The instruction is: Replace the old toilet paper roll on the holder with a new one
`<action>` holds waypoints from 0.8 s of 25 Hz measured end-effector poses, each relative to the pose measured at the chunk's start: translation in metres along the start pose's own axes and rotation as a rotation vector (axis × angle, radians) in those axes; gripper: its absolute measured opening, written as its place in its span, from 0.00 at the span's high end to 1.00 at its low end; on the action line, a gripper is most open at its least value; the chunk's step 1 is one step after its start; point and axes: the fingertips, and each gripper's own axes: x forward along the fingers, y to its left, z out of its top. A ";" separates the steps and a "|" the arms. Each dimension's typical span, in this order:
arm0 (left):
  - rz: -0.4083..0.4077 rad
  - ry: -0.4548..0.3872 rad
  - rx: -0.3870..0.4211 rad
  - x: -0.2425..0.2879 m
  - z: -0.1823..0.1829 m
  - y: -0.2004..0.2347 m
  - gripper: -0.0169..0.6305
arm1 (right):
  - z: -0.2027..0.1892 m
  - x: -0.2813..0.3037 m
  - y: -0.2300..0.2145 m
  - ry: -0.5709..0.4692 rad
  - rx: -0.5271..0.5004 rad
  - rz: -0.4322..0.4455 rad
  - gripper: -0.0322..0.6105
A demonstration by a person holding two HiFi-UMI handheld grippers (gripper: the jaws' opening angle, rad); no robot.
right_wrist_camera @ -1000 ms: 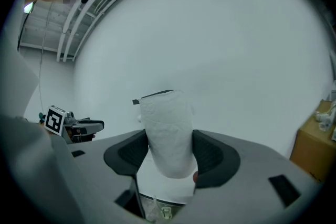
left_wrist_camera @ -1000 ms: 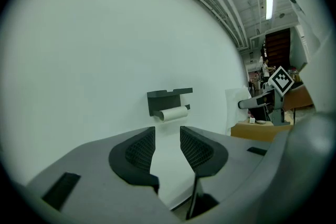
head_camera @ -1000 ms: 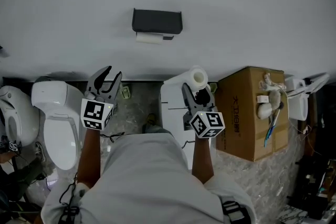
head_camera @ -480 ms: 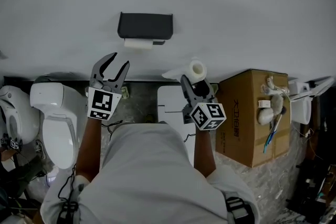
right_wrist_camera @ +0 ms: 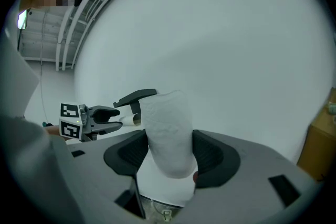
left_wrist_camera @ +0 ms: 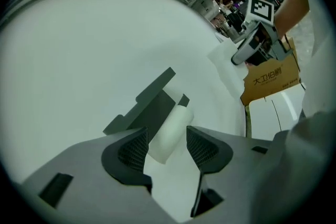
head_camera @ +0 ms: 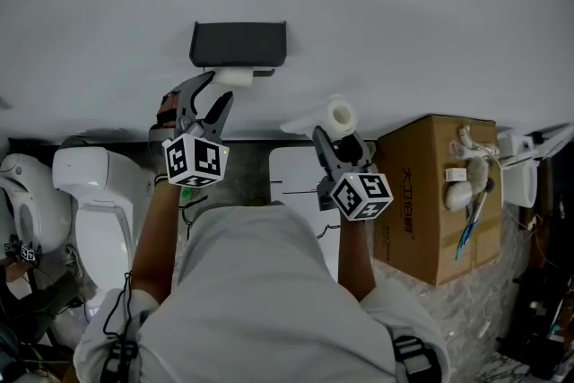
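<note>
A black holder (head_camera: 238, 45) is fixed to the white wall, with the thin old roll (head_camera: 235, 77) hanging under it. My left gripper (head_camera: 204, 101) is just below and left of that roll. Its jaws have just been opening and stand open with nothing pressed between the pads. In the left gripper view the old roll (left_wrist_camera: 170, 131) lies just beyond the fingertips, under the holder (left_wrist_camera: 149, 105). My right gripper (head_camera: 339, 142) is shut on the new white roll (head_camera: 339, 115), held upright to the right of the holder. The new roll (right_wrist_camera: 168, 131) fills the right jaws.
A white toilet (head_camera: 94, 211) stands at the lower left. A white cabinet top (head_camera: 296, 179) sits below the right gripper. A cardboard box (head_camera: 430, 202) with small items on it stands at the right. The wall around the holder is bare.
The left gripper has moved up towards the holder, rolled over, and its jaws have spread wider. The right gripper has moved closer to the wall with the new roll still in it.
</note>
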 end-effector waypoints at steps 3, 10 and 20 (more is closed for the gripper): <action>0.000 0.035 0.091 0.012 -0.001 -0.004 0.61 | -0.002 0.001 -0.007 0.005 0.009 -0.011 0.53; 0.021 0.110 0.262 0.027 -0.006 -0.007 0.61 | -0.002 0.003 -0.019 0.014 0.036 -0.011 0.53; 0.031 0.161 0.370 0.043 -0.010 -0.012 0.63 | -0.009 0.004 -0.034 0.003 0.106 -0.020 0.53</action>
